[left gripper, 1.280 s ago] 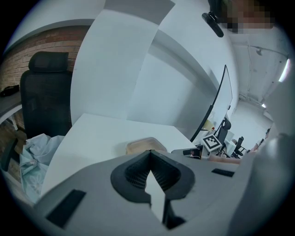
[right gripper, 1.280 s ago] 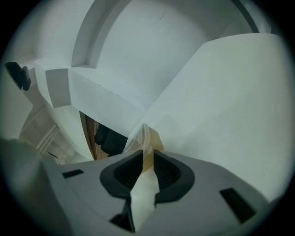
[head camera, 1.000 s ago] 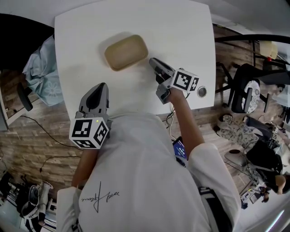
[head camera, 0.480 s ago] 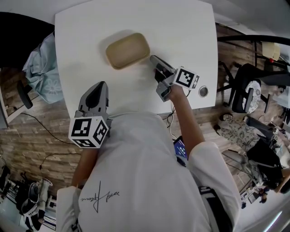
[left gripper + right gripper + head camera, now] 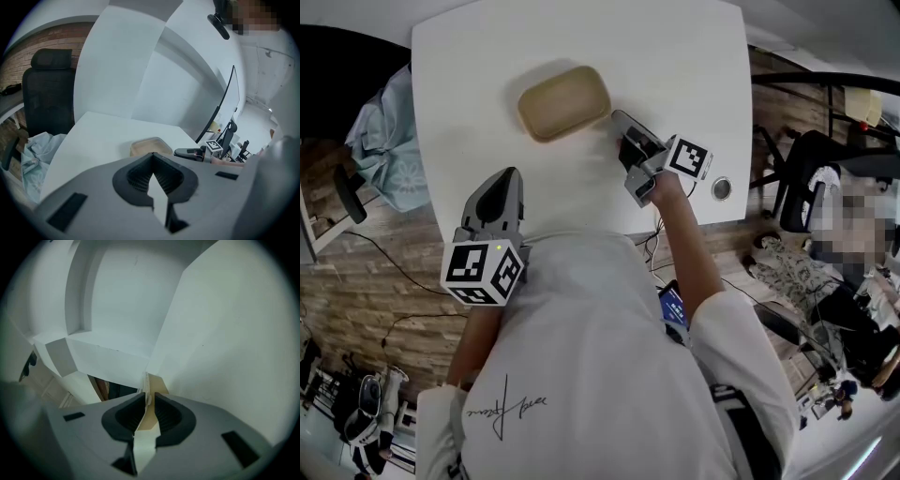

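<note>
Dish [image 5: 562, 103] first: it is tan, long, and round at the corners. It sits on the white table [image 5: 675, 56], toward the far side and a bit left of the middle. The right gripper [image 5: 622, 120] comes at it from the right, and its tip is at the right edge of the dish. In the right gripper view the 2 jaws are squeezed in close. The thin rim of the dish stands between them, so this gripper is pinching the dish by its rim.

The left gripper [image 5: 500, 178] is nearer to the person, over the near left part of the table, well apart from the dish. It points toward the far side. In the left gripper view its 2 jaws are pressed together at the tips with nothing in them. That view shows the dish ahead on the table, with the right gripper at the dish's right side.

Each gripper has a cube with black and white squares: the left cube [image 5: 483, 272] and the right cube [image 5: 687, 157]. A small round thing [image 5: 721, 188] sits on the table near its right edge, just right of the right cube. A pale blue cloth [image 5: 394, 141] lies left of the table, beside a black chair [image 5: 47, 103]. A thin dark screen [image 5: 220, 112] stands at the right in the left gripper view
</note>
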A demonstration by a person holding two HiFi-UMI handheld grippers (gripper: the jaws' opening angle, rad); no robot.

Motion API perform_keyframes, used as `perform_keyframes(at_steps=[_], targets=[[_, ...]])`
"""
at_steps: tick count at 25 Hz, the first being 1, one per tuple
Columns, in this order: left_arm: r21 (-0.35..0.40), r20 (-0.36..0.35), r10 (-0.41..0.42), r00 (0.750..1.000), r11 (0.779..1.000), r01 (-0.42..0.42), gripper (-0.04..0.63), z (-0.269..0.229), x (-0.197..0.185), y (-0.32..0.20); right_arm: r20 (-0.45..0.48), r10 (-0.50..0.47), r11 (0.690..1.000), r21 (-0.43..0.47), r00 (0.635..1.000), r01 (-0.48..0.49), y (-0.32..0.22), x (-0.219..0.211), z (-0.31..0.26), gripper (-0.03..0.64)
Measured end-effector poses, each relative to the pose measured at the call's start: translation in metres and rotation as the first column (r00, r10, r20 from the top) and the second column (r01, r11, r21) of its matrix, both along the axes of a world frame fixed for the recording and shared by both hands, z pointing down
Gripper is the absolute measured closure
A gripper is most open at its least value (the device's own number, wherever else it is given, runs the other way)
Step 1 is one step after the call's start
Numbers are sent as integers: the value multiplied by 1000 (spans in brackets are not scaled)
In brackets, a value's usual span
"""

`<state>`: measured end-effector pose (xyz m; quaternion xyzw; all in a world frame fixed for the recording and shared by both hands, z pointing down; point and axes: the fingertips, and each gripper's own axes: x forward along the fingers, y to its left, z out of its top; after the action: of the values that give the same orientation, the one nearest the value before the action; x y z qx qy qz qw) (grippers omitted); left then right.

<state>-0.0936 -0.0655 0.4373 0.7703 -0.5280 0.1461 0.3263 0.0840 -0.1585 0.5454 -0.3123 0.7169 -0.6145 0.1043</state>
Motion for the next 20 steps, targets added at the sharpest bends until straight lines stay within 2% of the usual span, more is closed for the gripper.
perform_keyframes(at_steps=[7,16,20], targets=[[-8,4,-8,1000,1000,8,588,1,1,0,58,23,999,-45,998,-21,-1,6,7,551],[-12,8,-10,1000,1000,10,588,2,0,0,143,20,998,-57,990,-12,1,-2,4,552],[-17,7,-12,1000,1000,12,588,2,-1,-1,180,31,998,-64,983,-20,0,-1,5,575]])
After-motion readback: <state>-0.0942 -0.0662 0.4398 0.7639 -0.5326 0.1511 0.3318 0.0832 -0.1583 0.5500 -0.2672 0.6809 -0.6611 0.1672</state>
